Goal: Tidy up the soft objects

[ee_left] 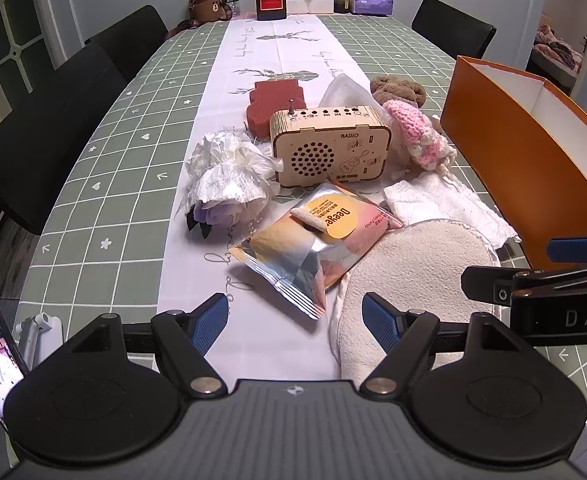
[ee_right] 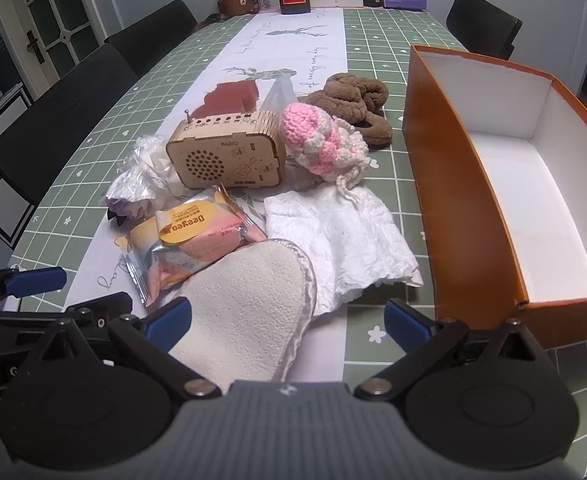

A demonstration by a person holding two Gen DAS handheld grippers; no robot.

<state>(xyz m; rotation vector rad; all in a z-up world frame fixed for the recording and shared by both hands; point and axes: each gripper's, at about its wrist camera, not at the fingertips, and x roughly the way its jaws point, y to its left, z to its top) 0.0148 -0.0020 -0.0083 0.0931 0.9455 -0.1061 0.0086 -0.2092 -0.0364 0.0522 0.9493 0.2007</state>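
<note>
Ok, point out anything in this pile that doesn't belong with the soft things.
The wooden radio stands upright in the middle of the pile, hard among soft things. The snack packet lies partly under the cream pad. The orange box holds nothing.

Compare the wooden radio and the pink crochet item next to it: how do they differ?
The wooden radio is a rigid tan box standing upright, with a speaker grille and printed label; the pink crochet item is soft pink and white yarn, lumpy, lying slumped with loose strings. The radio looks larger. Both sit on the tablecloth, side by side.
</note>
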